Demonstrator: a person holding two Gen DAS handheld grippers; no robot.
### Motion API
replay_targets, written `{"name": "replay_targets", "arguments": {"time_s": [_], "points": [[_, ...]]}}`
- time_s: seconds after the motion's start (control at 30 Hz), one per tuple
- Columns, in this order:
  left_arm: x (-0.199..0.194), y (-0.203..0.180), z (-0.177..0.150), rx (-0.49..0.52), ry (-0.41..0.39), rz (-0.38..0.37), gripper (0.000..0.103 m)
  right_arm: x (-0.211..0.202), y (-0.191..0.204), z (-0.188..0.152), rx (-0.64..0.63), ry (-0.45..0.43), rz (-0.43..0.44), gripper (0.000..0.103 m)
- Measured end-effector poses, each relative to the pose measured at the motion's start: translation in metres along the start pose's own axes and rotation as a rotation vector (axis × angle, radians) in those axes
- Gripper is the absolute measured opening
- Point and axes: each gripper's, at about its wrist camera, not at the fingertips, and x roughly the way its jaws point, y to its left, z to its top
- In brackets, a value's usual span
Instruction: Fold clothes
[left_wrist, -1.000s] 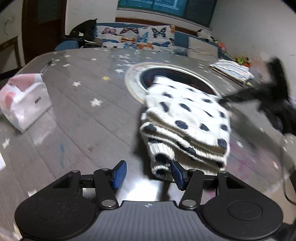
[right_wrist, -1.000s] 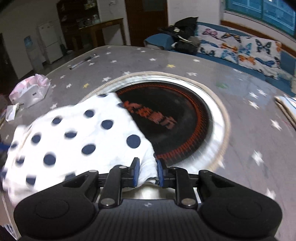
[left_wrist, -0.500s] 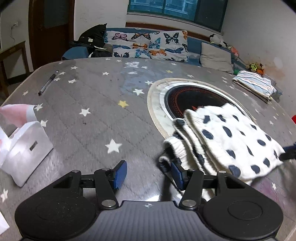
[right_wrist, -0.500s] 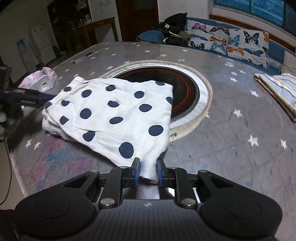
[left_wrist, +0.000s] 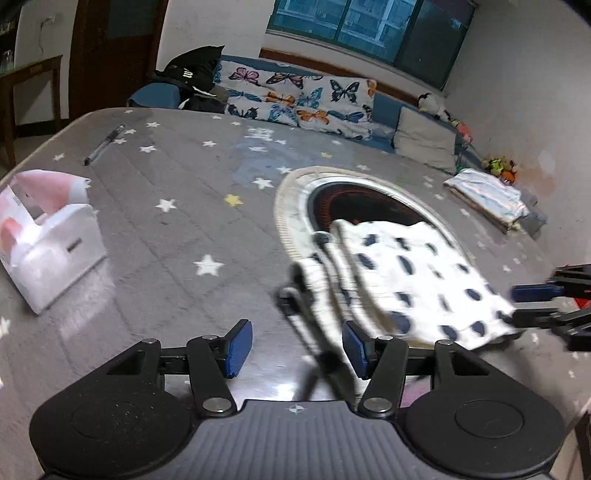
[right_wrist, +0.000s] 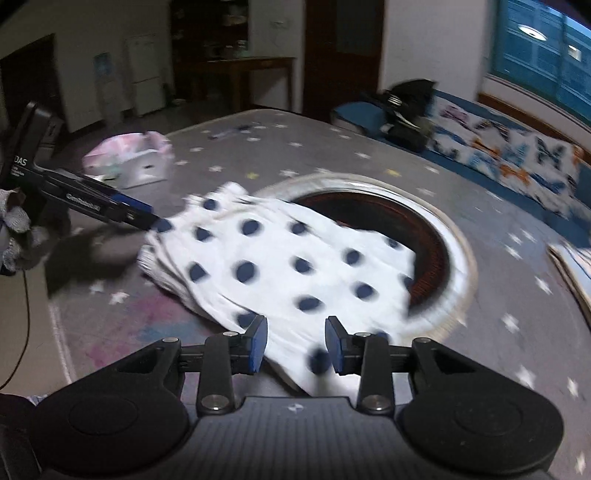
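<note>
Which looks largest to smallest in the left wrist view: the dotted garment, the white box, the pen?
1. Dotted garment
2. White box, though it is nearer the camera, so its true size is unsure
3. Pen, also farthest away

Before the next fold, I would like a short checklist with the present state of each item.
1. Right gripper released: ok, jaws just opened, pads clear of the polka-dot garment corner lying between them.
2. Left gripper open: ok.
3. Garment flat on the table: cannot tell, blurred.
4. Garment clear of the round black plate: not ok, it overlaps.
5. White box clear of garment: ok.
</note>
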Motion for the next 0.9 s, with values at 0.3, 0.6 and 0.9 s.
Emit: {"name": "replay_targets", "arguments": {"time_s": [0.3, 0.6, 0.9], "points": [[-0.014, -0.037, 0.013, 0.035, -0.113, 0.022, 0.058, 0.040, 0.014, 0.014, 0.013, -0.014, 0.059, 0.034], [0.000, -0.058, 0.014, 0.091, -0.098, -0.045, 0.056, 0.054, 0.013, 0.015, 0.019, 0.006, 0.108, 0.035], [0.025, -0.051, 0.006, 0.063, -0.028, -0.024, 0.056, 0.078, -0.013, 0.057, 0.089, -0.043, 0.043, 0.035]]}}
